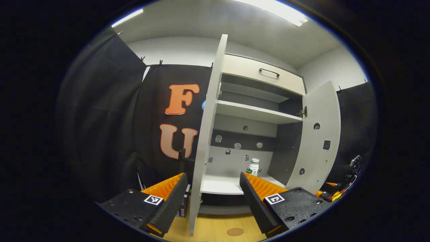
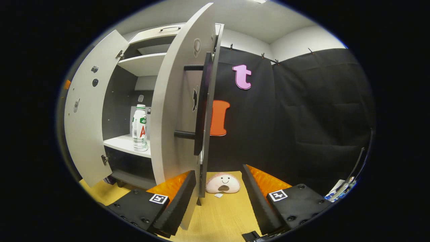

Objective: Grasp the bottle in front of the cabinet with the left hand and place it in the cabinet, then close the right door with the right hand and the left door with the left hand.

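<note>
Left gripper (image 1: 215, 198) is spread wide and holding nothing; the edge of the cabinet's pale grey left door (image 1: 207, 134) sits right in the gap between its two fingers, and I can't tell if either finger actually touches it. Right gripper (image 2: 220, 198) is also wide apart and empty, with the bottom edge of the pale grey right door (image 2: 178, 101) coming down just by its left finger. That door has a long dark bar handle (image 2: 201, 107) on its outer face.

The clear plastic bottle with a white cap and green-and-red label (image 2: 139, 127) is standing upright on the white lower shelf (image 2: 124, 144) inside the grey cabinet (image 1: 258, 87), toward the back. In the left gripper view the bottle (image 1: 254, 167) peeks up just behind the right finger.

Both doors stand swung out. The light wooden table (image 2: 221, 215) in front is mostly open, apart from a small pink plush face (image 2: 222, 183) lying between the right gripper's fingers, farther off.
</note>
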